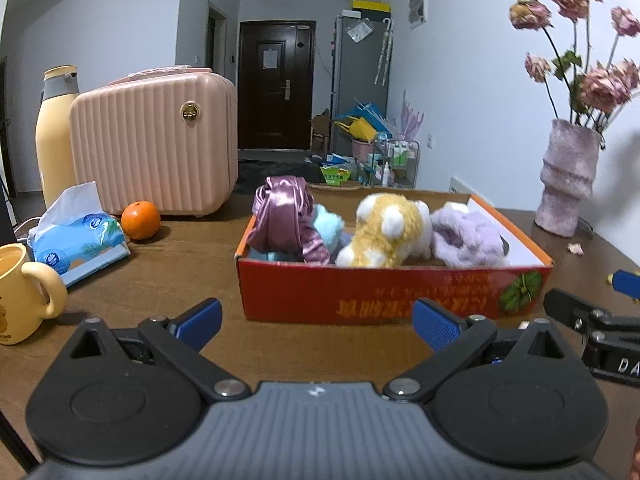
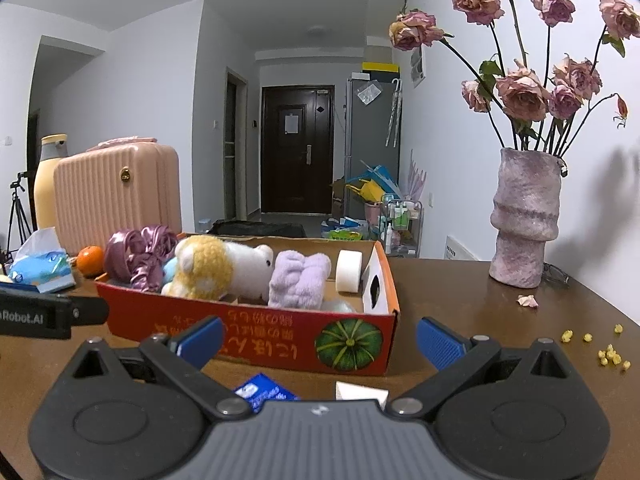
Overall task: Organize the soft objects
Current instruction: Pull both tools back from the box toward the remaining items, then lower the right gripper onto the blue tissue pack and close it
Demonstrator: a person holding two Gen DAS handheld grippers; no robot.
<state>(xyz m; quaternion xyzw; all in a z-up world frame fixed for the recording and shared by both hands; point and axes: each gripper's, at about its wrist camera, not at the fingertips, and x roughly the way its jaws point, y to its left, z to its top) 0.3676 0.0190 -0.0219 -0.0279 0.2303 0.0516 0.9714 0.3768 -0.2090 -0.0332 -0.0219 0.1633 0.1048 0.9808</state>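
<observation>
Brown wood grain covers the bench (image 1: pixel 192 252), and the red cardboard box (image 1: pixel 384 292) at its middle serves as the landmark. Left of the box stands a pink ribbed suitcase (image 1: pixel 154 148), with a tall yellow flask (image 1: pixel 54 136) behind its far side. Right of the box stands a mauve textured vase (image 2: pixel 524 216) of dried roses (image 2: pixel 524 92). Inside the box, from its left end to its right, lie a purple satin bundle (image 1: pixel 282 216), a pale blue plush (image 1: pixel 328 224) partly hidden behind it, a yellow-and-white plush toy (image 1: pixel 384 232) lying on its side, and a lilac fluffy cloth (image 1: pixel 466 236); the right wrist view also shows a white roll (image 2: pixel 349 271) at the box's right end. Left of the box, toward the suitcase, sit a blue tissue pack (image 1: pixel 78 236) and an orange (image 1: pixel 141 220); a yellow mug (image 1: pixel 24 292) stands nearer the camera. The left gripper (image 1: pixel 318 322) hovers just in front of the box, jaws spread wide and empty. The right gripper (image 2: pixel 320 340) hovers before the box's pumpkin-printed corner, jaws likewise released, holding nothing. Small yellow crumbs (image 2: pixel 610 354) lie right of the box.
</observation>
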